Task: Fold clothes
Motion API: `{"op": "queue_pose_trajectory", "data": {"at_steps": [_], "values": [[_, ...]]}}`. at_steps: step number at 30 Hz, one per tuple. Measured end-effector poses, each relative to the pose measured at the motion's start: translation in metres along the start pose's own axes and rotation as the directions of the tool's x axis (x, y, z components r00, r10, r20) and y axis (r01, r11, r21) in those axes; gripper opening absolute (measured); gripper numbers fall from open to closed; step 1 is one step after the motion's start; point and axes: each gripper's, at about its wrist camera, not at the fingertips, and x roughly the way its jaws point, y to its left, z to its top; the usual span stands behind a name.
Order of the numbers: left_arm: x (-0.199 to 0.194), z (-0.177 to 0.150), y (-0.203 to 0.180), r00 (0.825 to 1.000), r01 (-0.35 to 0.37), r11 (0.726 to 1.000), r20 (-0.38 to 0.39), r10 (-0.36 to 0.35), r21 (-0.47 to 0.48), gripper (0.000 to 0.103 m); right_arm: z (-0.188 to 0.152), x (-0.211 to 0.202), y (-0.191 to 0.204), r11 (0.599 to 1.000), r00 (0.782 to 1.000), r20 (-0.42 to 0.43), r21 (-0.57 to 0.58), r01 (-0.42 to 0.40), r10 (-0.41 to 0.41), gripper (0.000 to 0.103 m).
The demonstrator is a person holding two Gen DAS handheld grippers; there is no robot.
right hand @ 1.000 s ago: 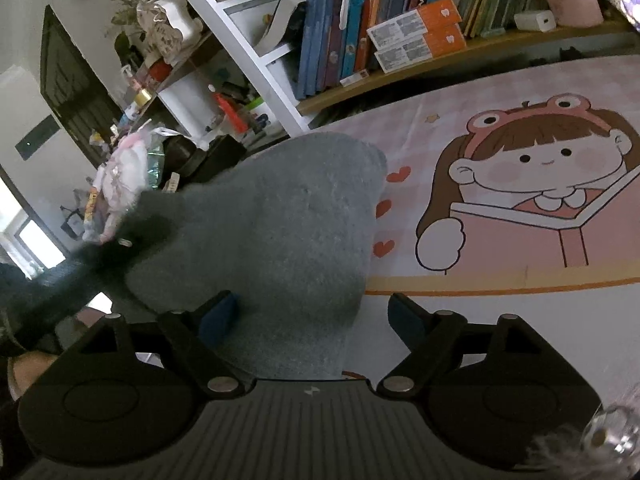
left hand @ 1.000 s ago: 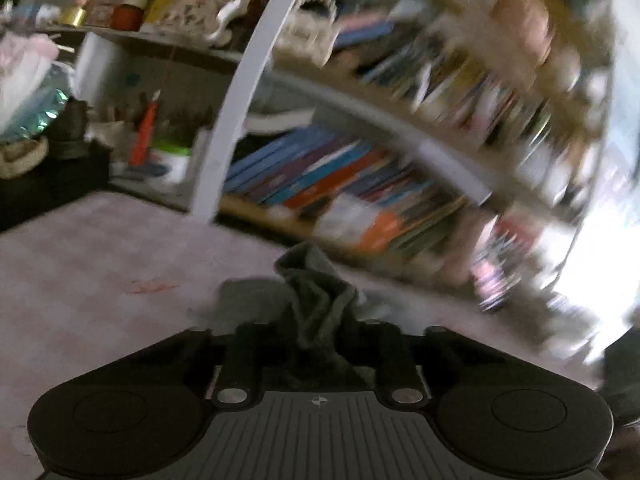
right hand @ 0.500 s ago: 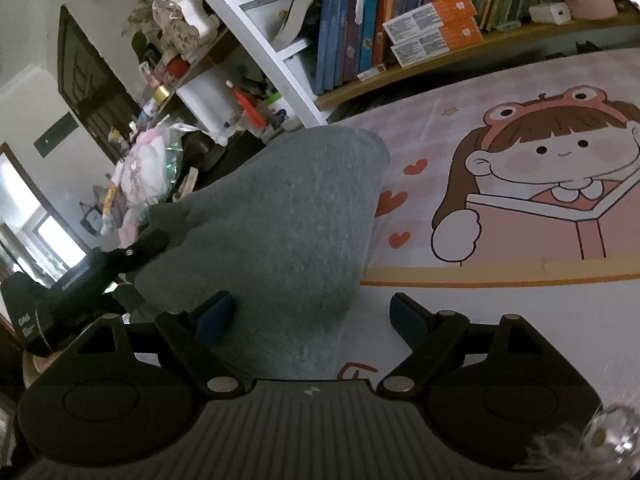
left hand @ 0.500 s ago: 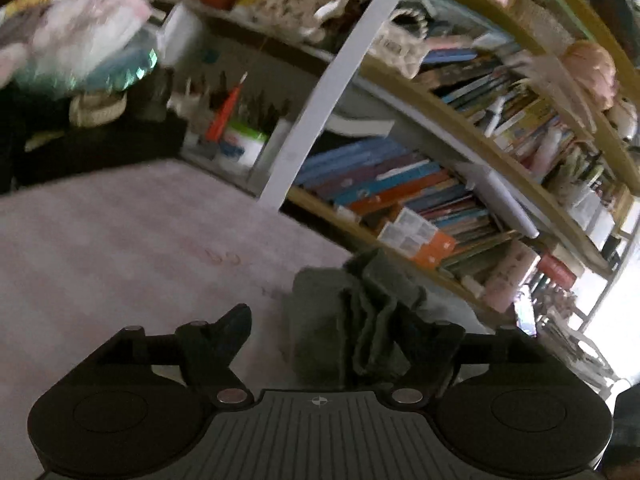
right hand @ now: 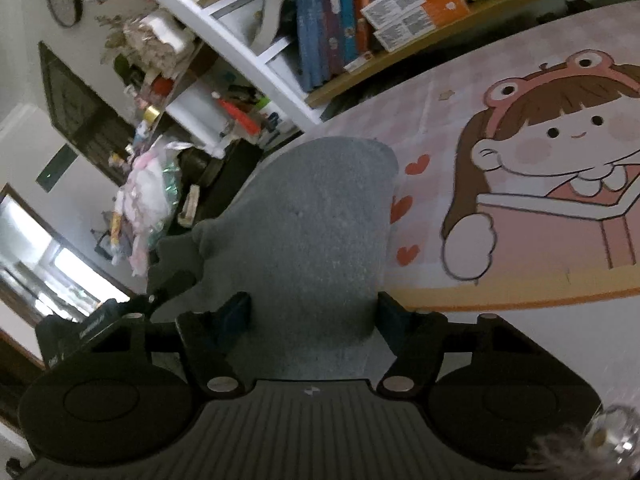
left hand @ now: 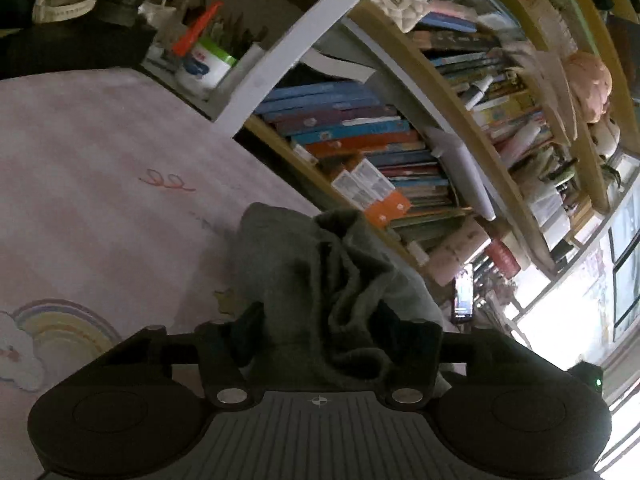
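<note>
Your left gripper (left hand: 320, 330) and right gripper (right hand: 314, 314) stand spread around the soft, limp grey fleece garment (right hand: 316, 224), gripping nothing; pinch its bunched edge nearest the bookshelf (left hand: 400, 128).

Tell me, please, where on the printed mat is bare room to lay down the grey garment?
Free: the mat right of the grey garment, over the cartoon girl; also the mat between rainbow print and garment. Crowded: the bookshelf edge behind.
</note>
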Motion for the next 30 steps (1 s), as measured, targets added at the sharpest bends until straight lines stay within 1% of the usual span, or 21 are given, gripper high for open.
{"op": "queue_pose_trajectory", "data": {"at_steps": [7,9,11,13,14,15,18,21,24,26,27,28,29,30], "values": [[0.03,-0.008,-0.024,0.995,0.068,0.997,-0.073,-0.069,-0.021,0.051,0.013,-0.025,-0.025,0.998,0.996,0.051,-0.009,0.069,-0.068,0.063],[0.039,-0.013,-0.035,0.992,0.081,0.997,-0.093,-0.082,-0.011,0.051,0.015,-0.035,-0.035,0.996,0.994,0.064,-0.004,0.085,-0.085,0.063],[0.043,-0.016,-0.046,0.992,0.082,0.996,-0.102,-0.08,0.022,0.053,0.016,-0.045,-0.043,0.995,0.993,0.074,0.005,0.095,-0.095,0.064],[0.045,-0.019,-0.055,0.992,0.08,0.995,-0.107,-0.074,0.059,0.059,0.014,-0.054,-0.049,0.996,0.993,0.072,0.008,0.093,-0.093,0.065],[0.047,-0.019,-0.057,0.991,0.077,0.994,-0.111,-0.069,0.073,0.068,0.012,-0.056,-0.051,0.996,0.994,0.069,0.01,0.09,-0.09,0.066],[0.048,-0.019,-0.058,0.991,0.072,0.994,-0.114,-0.063,0.077,0.074,0.011,-0.058,-0.052,0.996,0.994,0.066,0.012,0.087,-0.087,0.067],[0.055,-0.015,-0.053,0.989,0.064,0.997,-0.14,-0.056,0.047,0.081,0.01,-0.057,-0.053,0.997,0.995,0.06,0.011,0.08,-0.08,0.067],[0.063,-0.011,-0.046,0.983,0.06,0.998,-0.172,-0.059,0.001,0.085,0.012,-0.051,-0.051,0.997,0.996,0.045,0.003,0.072,-0.072,0.068],[0.071,-0.01,-0.045,0.979,0.054,0.999,-0.195,-0.054,-0.008,0.086,0.013,-0.047,-0.049,0.998,0.997,0.04,-0.004,0.07,-0.07,0.066],[0.075,-0.011,-0.05,0.979,0.051,0.999,-0.2,-0.046,0.017,0.083,0.013,-0.046,-0.046,0.997,0.997,0.044,-0.018,0.07,-0.069,0.058],[0.075,-0.012,-0.055,0.979,0.05,0.998,-0.199,-0.041,0.043,0.078,0.012,-0.048,-0.042,0.996,0.996,0.055,-0.049,0.071,-0.068,0.049],[0.075,-0.012,-0.06,0.98,0.049,0.996,-0.194,-0.034,0.075,0.074,0.011,-0.05,-0.035,0.992,0.995,0.071,-0.1,0.077,-0.07,0.043],[0.073,-0.013,-0.066,0.983,0.048,0.992,-0.183,-0.026,0.119,0.067,0.009,-0.052,-0.028,0.984,0.993,0.089,-0.155,0.087,-0.074,0.042],[0.071,-0.014,-0.073,0.986,0.046,0.985,-0.168,-0.018,0.168,0.064,0.006,-0.055,-0.02,0.971,0.991,0.109,-0.217,0.103,-0.081,0.039]]}}
